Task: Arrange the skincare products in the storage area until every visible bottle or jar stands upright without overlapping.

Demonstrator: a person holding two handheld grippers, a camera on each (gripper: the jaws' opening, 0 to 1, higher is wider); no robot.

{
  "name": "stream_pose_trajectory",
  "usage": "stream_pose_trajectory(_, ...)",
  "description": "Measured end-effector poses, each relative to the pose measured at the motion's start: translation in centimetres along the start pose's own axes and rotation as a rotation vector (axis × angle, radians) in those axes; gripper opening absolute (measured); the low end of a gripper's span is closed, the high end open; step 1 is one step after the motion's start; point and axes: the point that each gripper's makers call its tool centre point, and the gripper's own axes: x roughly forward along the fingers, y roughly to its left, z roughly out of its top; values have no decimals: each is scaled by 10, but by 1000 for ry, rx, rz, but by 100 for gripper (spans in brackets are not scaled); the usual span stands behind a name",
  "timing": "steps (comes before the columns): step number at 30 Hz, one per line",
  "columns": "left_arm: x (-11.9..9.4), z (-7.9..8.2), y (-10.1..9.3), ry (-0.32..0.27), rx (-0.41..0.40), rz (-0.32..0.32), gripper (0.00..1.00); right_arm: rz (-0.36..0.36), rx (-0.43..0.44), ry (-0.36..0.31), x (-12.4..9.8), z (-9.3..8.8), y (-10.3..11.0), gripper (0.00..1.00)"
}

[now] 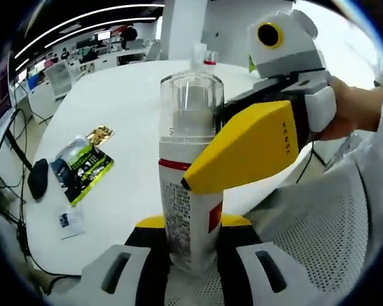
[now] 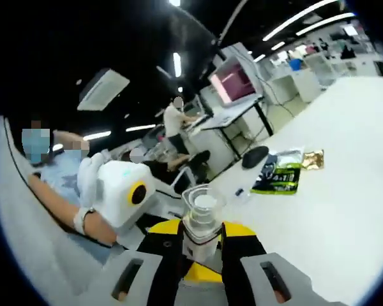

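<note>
Starting at the 9 o'clock side of the left gripper view: a black computer mouse (image 1: 38, 178) sits near the edge of the big round white table (image 1: 121, 102), with a green and black foil snack packet (image 1: 83, 167) just beside it and a small gold packet (image 1: 99, 134) touching that one's far end. Dead centre is the white pump bottle with a clear plastic cap and red band (image 1: 190, 185), standing upright. The left gripper (image 1: 193, 255) has its black and yellow fingers (image 1: 152, 255) pressed on the bottle's base from both sides. Coming in from 3 o'clock, the right gripper (image 1: 242, 150) has a yellow fingertip lying across the bottle's middle.

In the right gripper view, the left gripper's white body shows at 8 o'clock, and the same bottle (image 2: 201, 223) sits at 6 o'clock pinched between the right gripper's yellow-tipped fingers (image 2: 239, 239). The mouse (image 2: 255, 156) and snack packet (image 2: 277, 175) lie out at 2 o'clock.
</note>
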Motion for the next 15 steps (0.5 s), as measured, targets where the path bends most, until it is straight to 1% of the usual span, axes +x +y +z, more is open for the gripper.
stream_pose_trajectory(2, 1, -6, 7, 28, 13, 48, 24, -42, 95, 2, 4, -4, -5, 17)
stream_pose_trajectory(3, 2, -8, 7, 39, 16, 52, 24, -47, 129, -4, 5, -5, -5, 17)
stream_pose_trajectory(4, 3, -11, 8, 54, 38, 63, 24, -65, 168, -5, 7, -9, -7, 17)
stream_pose_trajectory(5, 3, -14, 11, 74, 83, 81, 24, -78, 215, 6, 8, -15, -7, 18)
stream_pose_trajectory(6, 4, -15, 9, 77, 107, 84, 24, -82, 234, 14, 9, -19, -8, 18)
stream_pose_trajectory(8, 5, -17, 9, 87, 140, 96, 24, -92, 247, 17, 10, -21, -10, 18)
stream_pose_trajectory(10, 4, -16, 9, 83, 144, 104, 24, -85, 260, 22, 10, -20, -11, 18)
stream_pose_trajectory(11, 3, -15, 9, 74, 147, 101, 24, -66, 188, 29, 8, -18, -11, 17)
stream_pose_trajectory(12, 2, -10, 9, 49, 171, 108, 24, -51, 188, 22, 6, -16, -9, 17)
stream_pose_trajectory(14, 3, -7, 5, 31, 165, 86, 24, -37, 175, 20, 3, -15, -10, 16)
stream_pose_trajectory(15, 3, -6, 4, 25, 179, 82, 24, -20, 170, 19, 1, -15, -9, 16)
